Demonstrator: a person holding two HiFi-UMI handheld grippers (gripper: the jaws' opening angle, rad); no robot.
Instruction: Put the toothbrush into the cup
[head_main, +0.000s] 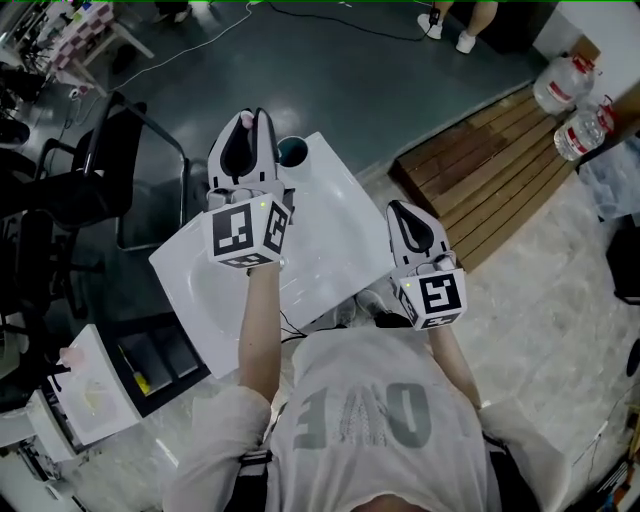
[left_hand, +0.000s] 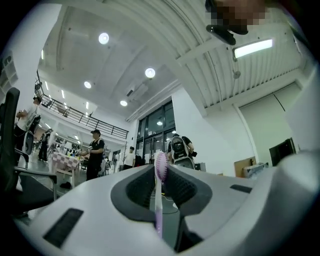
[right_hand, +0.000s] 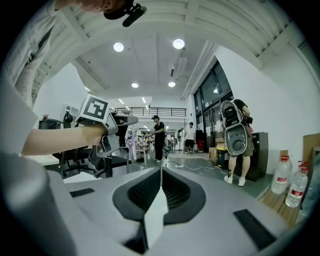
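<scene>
A purple-and-pink toothbrush (left_hand: 159, 190) stands upright between the jaws of my left gripper (left_hand: 160, 169), which is shut on it. In the head view its pink tip (head_main: 246, 119) pokes out of the left gripper (head_main: 250, 122), over the far corner of the white table (head_main: 340, 225). A dark teal cup (head_main: 292, 152) stands on that corner, just right of the left gripper's jaws. My right gripper (head_main: 398, 207) hangs over the table's right edge with its jaws shut and nothing in them (right_hand: 161, 170). The left gripper's marker cube (right_hand: 95, 109) shows in the right gripper view.
A black office chair (head_main: 105, 165) stands left of the table. A wooden pallet (head_main: 485, 165) and two water bottles (head_main: 565, 82) lie to the right. A white cabinet (head_main: 90, 392) sits at the lower left. Several people stand in the hall beyond (right_hand: 159, 137).
</scene>
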